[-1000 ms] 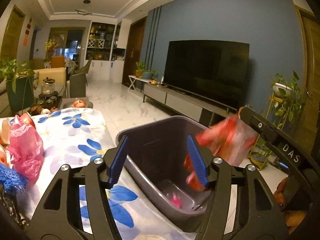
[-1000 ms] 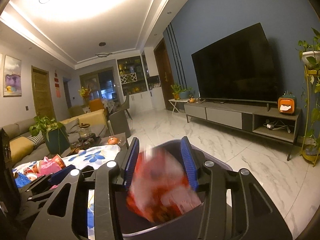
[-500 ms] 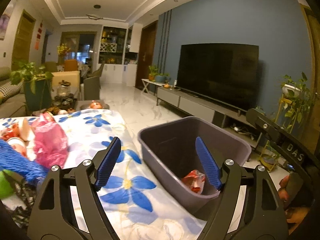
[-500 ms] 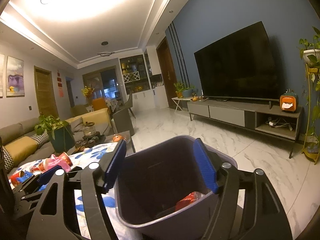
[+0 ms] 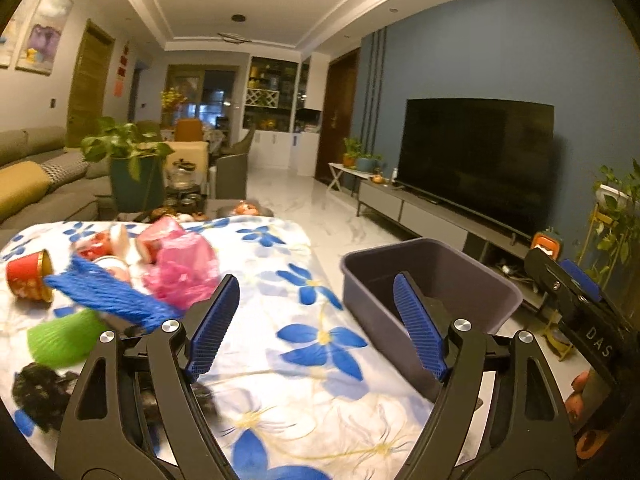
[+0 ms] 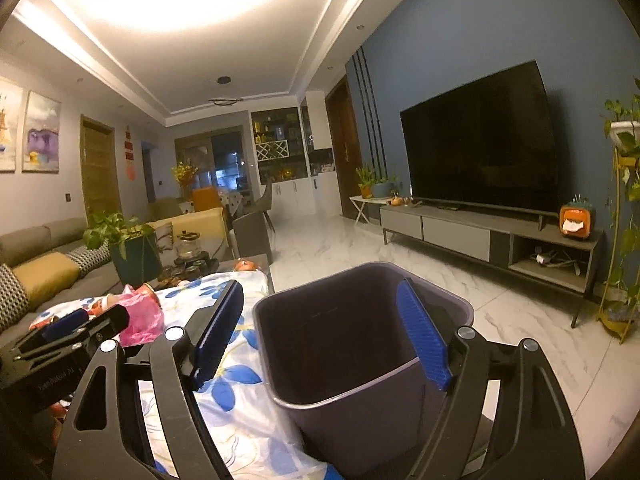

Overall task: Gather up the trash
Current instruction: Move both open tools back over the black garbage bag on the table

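Note:
A grey plastic bin (image 5: pixel 476 280) (image 6: pixel 320 368) stands off the table's right edge. Trash lies on the flowered tablecloth (image 5: pixel 296 336): a pink plastic bag (image 5: pixel 182 268), a blue foam net (image 5: pixel 108 294), a green foam piece (image 5: pixel 60 338), a red can (image 5: pixel 28 276) on its side and a black clump (image 5: pixel 38 396). My left gripper (image 5: pixel 318 328) hangs open over the cloth, right of the trash, with nothing between its fingers. My right gripper (image 6: pixel 320 336) is open and empty above the bin's near rim. The bin's bottom is hidden in both views.
A sofa (image 6: pixel 44 256) and a potted plant (image 5: pixel 132 168) lie behind the table. A television (image 6: pixel 480 140) on a low cabinet (image 6: pixel 480 236) lines the blue wall. Plant stands (image 6: pixel 624 216) are at the right. Marble floor (image 6: pixel 500 312) stretches beyond the bin.
The red wrapper left my right gripper and fell into the bin. Both grippers opened wider. My left gripper swung left toward the trash on the table.

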The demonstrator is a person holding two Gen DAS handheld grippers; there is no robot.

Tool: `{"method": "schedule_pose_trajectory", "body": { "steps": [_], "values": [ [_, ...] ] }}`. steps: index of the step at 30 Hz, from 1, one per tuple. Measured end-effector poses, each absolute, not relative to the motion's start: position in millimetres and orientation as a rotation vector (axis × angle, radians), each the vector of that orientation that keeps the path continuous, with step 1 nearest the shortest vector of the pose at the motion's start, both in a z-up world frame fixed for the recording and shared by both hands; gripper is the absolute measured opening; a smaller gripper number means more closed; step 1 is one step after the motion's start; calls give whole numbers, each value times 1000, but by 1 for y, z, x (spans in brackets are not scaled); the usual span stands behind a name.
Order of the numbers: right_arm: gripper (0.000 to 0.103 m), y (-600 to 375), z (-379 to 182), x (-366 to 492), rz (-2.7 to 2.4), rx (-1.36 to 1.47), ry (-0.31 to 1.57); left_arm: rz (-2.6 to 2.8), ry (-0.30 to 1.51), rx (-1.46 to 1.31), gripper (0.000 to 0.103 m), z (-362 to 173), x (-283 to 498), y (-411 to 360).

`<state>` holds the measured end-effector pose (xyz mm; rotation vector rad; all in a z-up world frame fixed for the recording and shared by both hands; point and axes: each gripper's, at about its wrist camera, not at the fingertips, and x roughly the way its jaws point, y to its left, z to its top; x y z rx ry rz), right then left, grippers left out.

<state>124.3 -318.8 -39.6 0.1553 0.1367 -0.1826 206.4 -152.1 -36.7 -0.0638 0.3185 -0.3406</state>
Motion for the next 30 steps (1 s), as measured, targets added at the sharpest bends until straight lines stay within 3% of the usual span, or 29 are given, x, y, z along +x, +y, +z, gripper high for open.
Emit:
{"method": "schedule_pose_trajectory", "body": {
  "steps": [19, 30],
  "values": [
    [79, -259, -50, 111, -27, 169, 143, -172, 303, -80, 78, -44, 162, -58],
    [79, -204, -61, 114, 79, 138, 171, -8, 322, -60, 78, -76, 137, 16]
  ]
}}
